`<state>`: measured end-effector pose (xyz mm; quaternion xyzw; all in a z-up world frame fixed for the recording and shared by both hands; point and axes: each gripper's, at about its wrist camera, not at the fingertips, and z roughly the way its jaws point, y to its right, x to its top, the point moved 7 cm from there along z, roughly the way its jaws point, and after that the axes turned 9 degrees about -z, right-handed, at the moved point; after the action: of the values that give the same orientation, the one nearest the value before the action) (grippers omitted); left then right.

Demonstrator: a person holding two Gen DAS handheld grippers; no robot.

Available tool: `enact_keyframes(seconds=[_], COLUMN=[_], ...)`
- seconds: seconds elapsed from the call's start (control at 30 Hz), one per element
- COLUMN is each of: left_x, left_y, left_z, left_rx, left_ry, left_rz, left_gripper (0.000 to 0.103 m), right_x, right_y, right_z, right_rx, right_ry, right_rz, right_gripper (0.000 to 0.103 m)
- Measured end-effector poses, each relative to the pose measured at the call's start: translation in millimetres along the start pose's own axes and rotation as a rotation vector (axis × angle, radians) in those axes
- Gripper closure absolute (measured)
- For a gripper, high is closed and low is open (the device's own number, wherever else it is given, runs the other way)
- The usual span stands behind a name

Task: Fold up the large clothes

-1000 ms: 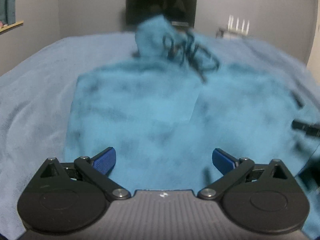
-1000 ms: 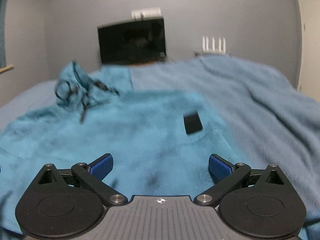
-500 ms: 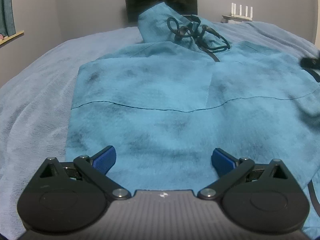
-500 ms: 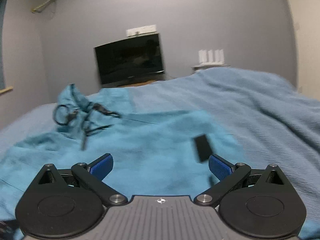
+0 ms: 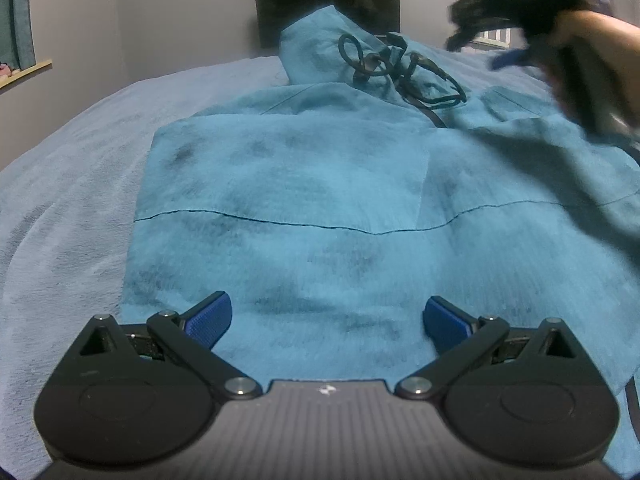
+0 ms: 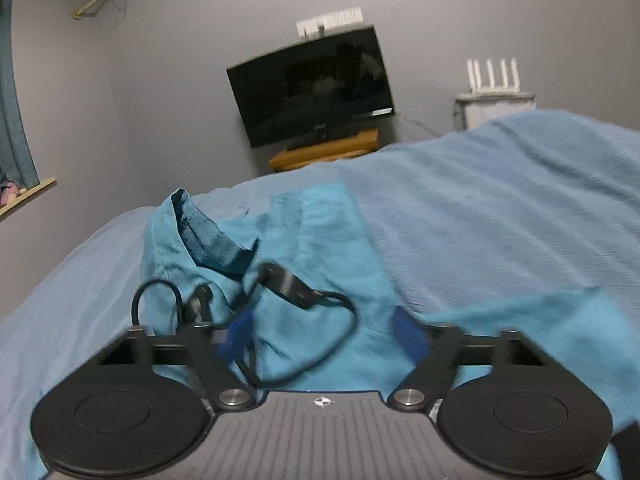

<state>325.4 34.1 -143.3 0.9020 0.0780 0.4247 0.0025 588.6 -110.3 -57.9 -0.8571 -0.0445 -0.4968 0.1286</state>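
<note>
A large teal hooded jacket [image 5: 320,200] lies spread on the bed, hood [image 5: 316,40] at the far end with black drawcords [image 5: 400,72] looped on it. My left gripper [image 5: 326,316] is open and empty, low over the jacket's near hem. My right gripper [image 6: 324,336] is open and empty, hovering over the collar area by the hood [image 6: 184,240] and the black cords [image 6: 300,292]. It shows blurred at the upper right of the left wrist view [image 5: 520,28], above the jacket's right shoulder.
A light blue blanket [image 6: 500,220] covers the bed [image 5: 60,184]. A dark TV [image 6: 312,84] on a wooden stand and a white router [image 6: 492,80] stand by the grey back wall. A curtained window sill [image 5: 24,72] is at the left.
My right gripper has risen and moved forward from the jacket's body toward the hood and cords. It has entered the left wrist view at upper right. My left gripper barely moved.
</note>
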Motion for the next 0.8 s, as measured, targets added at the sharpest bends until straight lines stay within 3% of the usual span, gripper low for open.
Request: enact_keyframes(seconds=[0.03, 0.1, 0.2, 0.27, 0.4, 0.47, 0.53, 0.67, 0.8], left_x=[0, 4, 15, 20, 23, 25, 26, 23, 23], left_y=[-1, -4, -18, -28, -35, -37, -38, -38, -38], left_z=[0, -2, -8, -9, -6, -3, 0, 5, 4], left_rx=[-0.003, -0.007, -0.014, 0.005, 0.039, 0.032, 0.023, 0.032, 0.026], left_ry=[0.005, 0.037, 0.108, 0.132, 0.155, 0.160, 0.162, 0.150, 0.149], left_rz=[-0.005, -0.034, -0.143, -0.187, -0.196, -0.212, -0.222, -0.198, -0.204], left_gripper=[0.000, 0.000, 0.000, 0.000, 0.000, 0.000, 0.000, 0.000, 0.000], right_x=[7, 20, 36, 43, 39, 36, 39, 48, 34], right_y=[-5, -13, -29, -41, -51, -48, -43, -37, -40], right_z=[13, 35, 60, 80, 115, 127, 128, 96, 25], right_rx=[0.006, -0.006, -0.029, -0.034, -0.101, -0.140, -0.128, -0.069, -0.003], right_ry=[-0.003, 0.001, 0.005, -0.004, -0.067, -0.100, -0.092, 0.057, 0.237], right_rz=[0.011, 0.006, -0.050, -0.098, -0.179, -0.205, -0.185, -0.129, -0.222], right_gripper=[0.050, 0.051, 0.048, 0.041, 0.041, 0.048, 0.081, 0.088, 0.097])
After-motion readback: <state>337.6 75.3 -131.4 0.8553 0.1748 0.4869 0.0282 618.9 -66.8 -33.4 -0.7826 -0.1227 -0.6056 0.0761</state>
